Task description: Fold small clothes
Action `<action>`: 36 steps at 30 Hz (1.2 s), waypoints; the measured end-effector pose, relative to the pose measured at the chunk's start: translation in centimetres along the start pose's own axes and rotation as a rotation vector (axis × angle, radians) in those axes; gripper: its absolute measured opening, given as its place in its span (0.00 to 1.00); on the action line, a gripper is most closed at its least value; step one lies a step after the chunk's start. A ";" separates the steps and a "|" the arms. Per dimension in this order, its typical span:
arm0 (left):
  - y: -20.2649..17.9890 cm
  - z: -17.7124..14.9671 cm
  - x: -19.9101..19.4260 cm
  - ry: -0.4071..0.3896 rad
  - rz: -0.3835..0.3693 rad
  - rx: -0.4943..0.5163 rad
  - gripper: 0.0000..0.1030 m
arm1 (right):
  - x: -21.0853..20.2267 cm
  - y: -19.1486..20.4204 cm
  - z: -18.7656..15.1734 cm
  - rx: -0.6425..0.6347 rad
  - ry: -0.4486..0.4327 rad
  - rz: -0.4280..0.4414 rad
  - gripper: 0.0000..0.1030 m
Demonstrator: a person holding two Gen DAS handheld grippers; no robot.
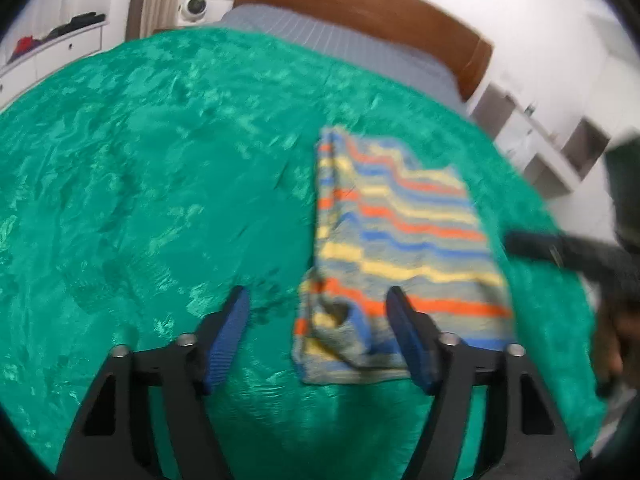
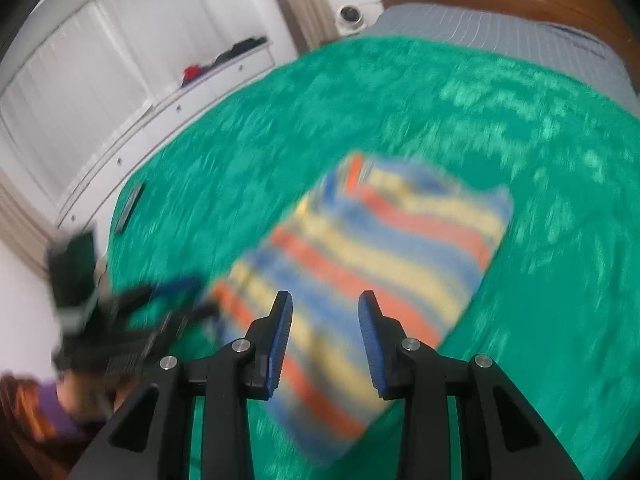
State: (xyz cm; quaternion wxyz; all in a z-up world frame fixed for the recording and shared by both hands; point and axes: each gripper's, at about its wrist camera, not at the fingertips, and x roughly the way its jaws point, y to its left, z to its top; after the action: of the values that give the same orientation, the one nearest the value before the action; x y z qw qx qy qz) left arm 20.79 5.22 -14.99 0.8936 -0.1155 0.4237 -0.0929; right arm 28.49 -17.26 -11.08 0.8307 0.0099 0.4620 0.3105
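— Striped cloth (image 1: 400, 248) lies folded on the green blanket (image 1: 140, 180) — long way pointing away from us. Which is closer?
— Left gripper (image 1: 316, 312), fingers spread, near its bottom corner. Right gripper (image 2: 325, 320) hangs over it, spread too, holding nothing.
— Anything hard to see?
— Right view is blurry — edges smear.

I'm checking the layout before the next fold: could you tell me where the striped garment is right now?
The striped garment lies on the green blanket, right of centre in the left wrist view, just ahead of the open left gripper.
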 end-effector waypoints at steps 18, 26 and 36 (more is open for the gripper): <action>-2.1 9.5 7.9 0.150 0.036 0.209 0.77 | 0.6 -7.1 3.5 0.160 -0.051 -0.134 0.35; 0.4 7.7 6.0 0.142 0.091 0.140 0.71 | 4.4 -6.3 1.9 0.137 0.009 -0.230 0.36; 0.2 5.1 2.3 0.109 0.172 0.164 0.80 | -1.5 0.0 -2.0 0.027 -0.077 -0.213 0.38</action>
State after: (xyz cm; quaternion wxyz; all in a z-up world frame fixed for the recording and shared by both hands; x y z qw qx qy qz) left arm 26.19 5.45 -13.66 0.8803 0.0000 0.4710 -0.0562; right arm 26.36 -18.57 -11.11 0.8759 -0.0160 0.4324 0.2136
